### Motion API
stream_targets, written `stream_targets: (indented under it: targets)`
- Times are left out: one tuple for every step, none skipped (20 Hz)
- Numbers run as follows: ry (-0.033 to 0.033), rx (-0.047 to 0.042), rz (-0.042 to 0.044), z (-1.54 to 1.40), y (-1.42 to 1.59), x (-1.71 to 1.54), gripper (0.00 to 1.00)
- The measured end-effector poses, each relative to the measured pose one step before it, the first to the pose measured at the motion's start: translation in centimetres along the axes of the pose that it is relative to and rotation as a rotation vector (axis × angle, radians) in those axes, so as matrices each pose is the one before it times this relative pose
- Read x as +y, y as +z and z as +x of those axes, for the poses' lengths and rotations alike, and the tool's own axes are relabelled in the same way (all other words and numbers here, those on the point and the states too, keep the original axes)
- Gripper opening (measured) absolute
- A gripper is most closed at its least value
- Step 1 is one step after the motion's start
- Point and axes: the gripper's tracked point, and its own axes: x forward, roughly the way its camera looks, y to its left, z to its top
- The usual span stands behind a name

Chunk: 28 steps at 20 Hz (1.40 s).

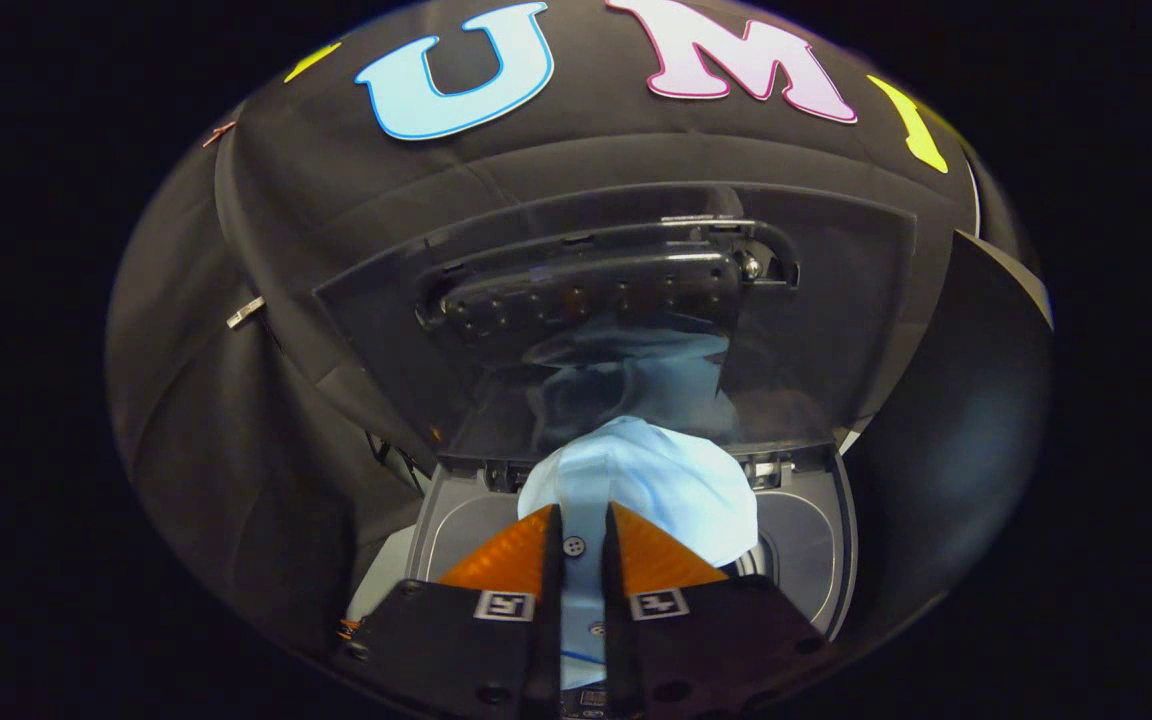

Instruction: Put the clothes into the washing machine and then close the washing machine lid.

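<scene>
Gripping a light blue shirt (636,480), your gripper (583,545) is clenching the cloth between its two orange fingers (506,555), which are standing close together with a narrow strip of fabric and a dark button showing in the gap. You are holding the shirt bunched just ahead of the fingertips and above the washer (816,545), whose grey top rim is curving around the opening on both sides of the fingers. The bundle is hanging over that opening; whether it is touching the rim cannot be told. Beyond the shirt, the lid (616,330) is standing raised and tilted back on its hinges, and its dark, clear panel is reflecting the pale cloth. Behind the lid, the booth's black cloth is forming the backdrop.
</scene>
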Motion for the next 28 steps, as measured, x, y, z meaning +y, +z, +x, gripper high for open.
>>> stream_targets:
  targets:
    - [-0.01536,0.00857,-0.00993,-0.078,-0.085,-0.349,0.34]
    - [0.00075,0.01174,-0.00461,0.408,-0.476,0.128,0.47]
    - [-0.01485,0.01375,-0.00409,0.041,-0.353,-0.193,0.60]
    - [-0.00387,0.01661,-0.00332,0.398,-0.638,-0.098,0.73]
    - [0.00235,0.00765,0.00191,0.106,-0.449,0.100,0.86]
    - [-0.00396,0.00392,0.00397,-0.460,-0.058,0.021,0.99]
    - [-0.00537,0.00033,0.00271,-0.074,-0.124,-0.071,0.99]
    - [-0.00448,-0.00368,0.00443,-0.198,0.059,-0.058,0.99]
    - [0.00010,-0.00510,0.00341,-0.137,0.090,-0.065,0.99]
    - [0.00267,-0.00891,0.00612,-0.420,0.092,0.127,0.99]
    - [0.00204,-0.01005,0.00423,-0.411,0.273,0.000,0.99]
    - [0.00087,-0.01961,0.00330,-0.635,0.566,0.078,0.99]
    - [0.00430,-0.03221,-0.00093,-0.824,1.024,0.183,0.99]
    - [0.00221,-0.04734,-0.00641,-1.092,1.183,0.228,0.99]
    - [0.00363,-0.05365,-0.01998,-1.118,1.626,0.230,0.99]
    - [0.00426,-0.06319,-0.02889,-1.063,1.893,0.375,0.99]
    - [-0.00015,-0.07463,-0.02784,-0.995,2.326,0.150,0.99]
    - [0.00071,-0.07742,-0.02939,-0.823,2.246,0.166,0.99]
    - [-0.00233,-0.07239,-0.03185,-0.366,2.359,0.045,0.99]
    - [-0.00169,-0.06279,-0.03346,0.065,2.094,-0.142,0.99]
    - [-0.00165,-0.03403,-0.02631,0.455,1.265,-0.164,0.99]
    - [-0.00457,-0.00850,-0.01010,0.662,0.213,-0.094,0.98]
    - [0.00086,0.00875,0.01383,0.451,0.088,-0.048,0.98]
    - [-0.00240,0.00334,0.03347,0.344,0.496,-0.113,0.99]
    - [-0.01083,-0.00363,0.04202,0.687,0.474,-0.220,0.99]
    - [-0.01327,-0.00402,0.03660,0.822,0.566,-0.299,0.99]
    - [-0.01126,0.00385,0.02340,1.053,-0.065,-0.249,0.99]
    - [-0.00640,0.01015,0.01376,0.967,-0.360,-0.187,0.98]
